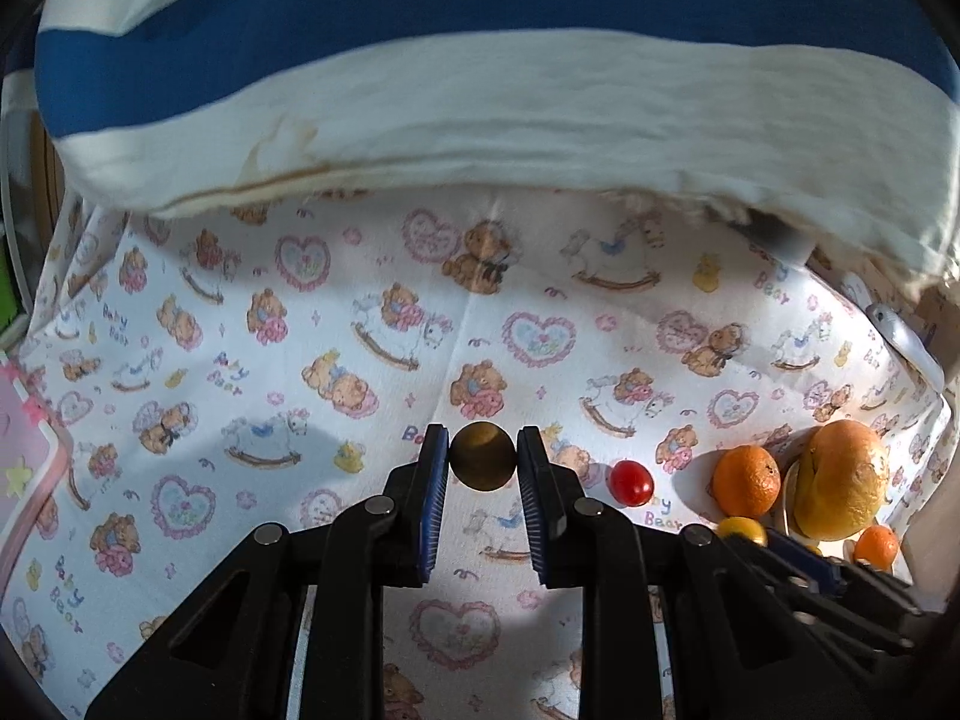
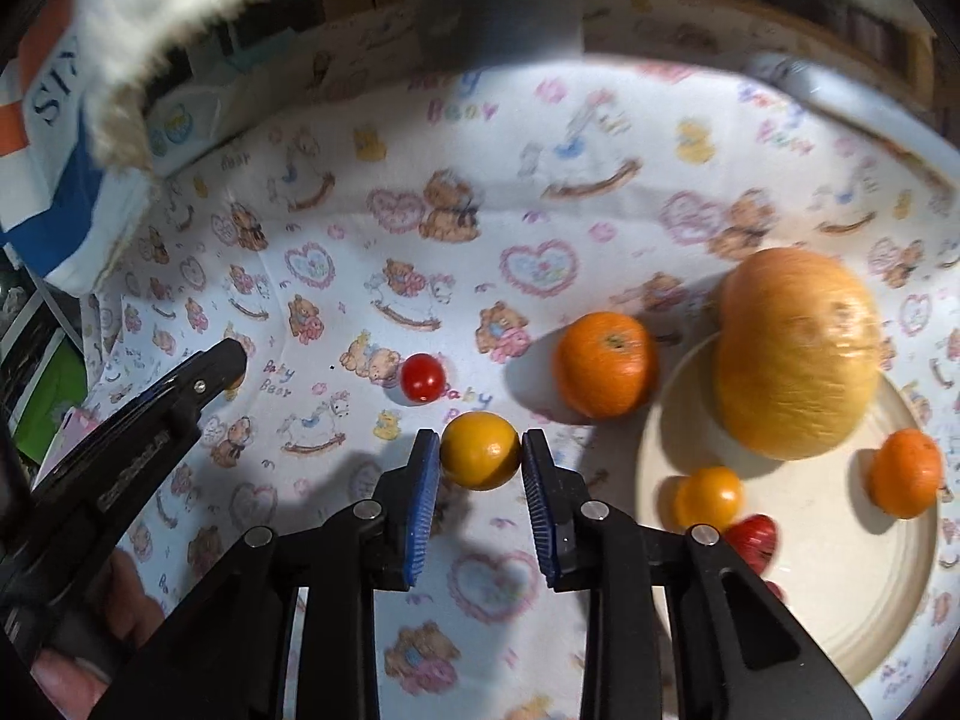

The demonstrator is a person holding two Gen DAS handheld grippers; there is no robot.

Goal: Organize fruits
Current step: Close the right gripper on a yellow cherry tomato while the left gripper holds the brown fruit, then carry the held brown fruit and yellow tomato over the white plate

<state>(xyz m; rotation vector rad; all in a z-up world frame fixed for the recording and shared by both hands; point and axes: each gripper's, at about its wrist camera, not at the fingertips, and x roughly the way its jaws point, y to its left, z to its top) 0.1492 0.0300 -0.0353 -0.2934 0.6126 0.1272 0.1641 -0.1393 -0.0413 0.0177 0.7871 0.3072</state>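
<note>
My left gripper (image 1: 483,462) is shut on a small dull-yellow round fruit (image 1: 483,457), held above the bear-print cloth (image 1: 288,324). My right gripper (image 2: 480,456) is shut on a bright yellow small fruit (image 2: 480,450), both blue pads touching its sides. A red cherry tomato (image 2: 422,378) and a mandarin (image 2: 603,363) lie on the cloth just beyond it. To the right, a cream plate (image 2: 840,600) carries a large grapefruit (image 2: 798,354), a small orange (image 2: 903,471), a yellow tomato (image 2: 708,498) and a red tomato (image 2: 753,540). The left gripper's finger (image 2: 222,363) shows at the left.
A blue and cream cushion (image 1: 480,90) overhangs the cloth's far side. A pink box edge (image 1: 24,450) sits at the left, a silver object (image 1: 900,330) at the right. A person's hand (image 2: 90,630) holds the left gripper's handle.
</note>
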